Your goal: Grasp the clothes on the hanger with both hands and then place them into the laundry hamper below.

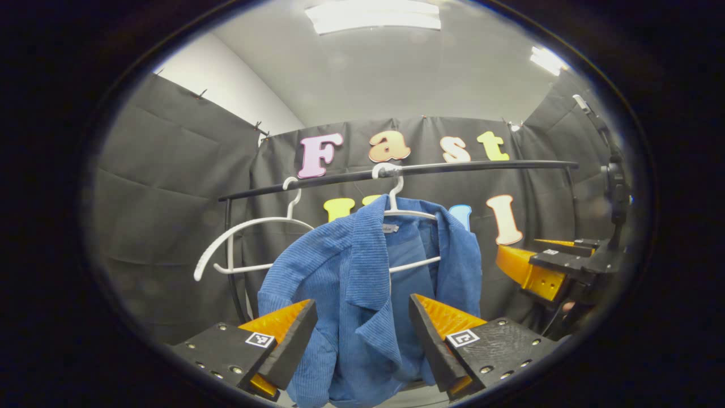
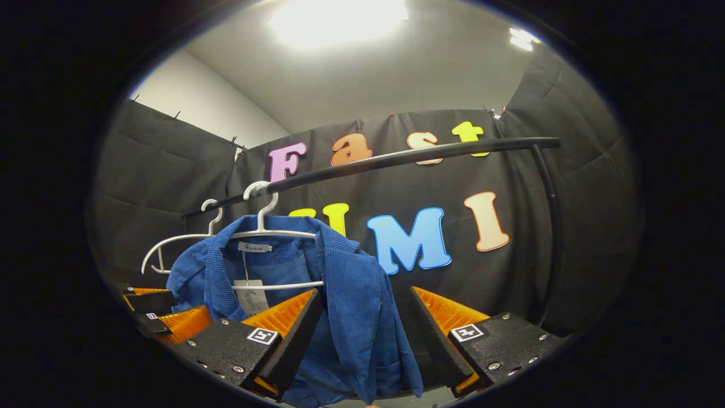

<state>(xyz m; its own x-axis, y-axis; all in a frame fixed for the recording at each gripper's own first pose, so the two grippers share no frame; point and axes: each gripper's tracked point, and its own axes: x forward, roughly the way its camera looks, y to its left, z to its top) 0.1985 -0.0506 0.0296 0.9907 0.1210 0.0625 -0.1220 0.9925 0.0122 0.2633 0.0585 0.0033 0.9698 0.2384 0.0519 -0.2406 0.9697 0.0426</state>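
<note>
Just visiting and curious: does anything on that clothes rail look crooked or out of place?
Slightly. The blue jacket hangs lopsided on its white hanger, bunched toward one side. The empty hanger beside it tilts. Nothing looks damaged.

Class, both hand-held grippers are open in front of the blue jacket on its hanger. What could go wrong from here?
1. The blue jacket hangs lopsided on its white hanger; a pull could drag the hanger along or unhook it from the rail.
2. The left hand-held gripper and right hand-held gripper might pinch only a lapel, so the jacket could slip.
</note>
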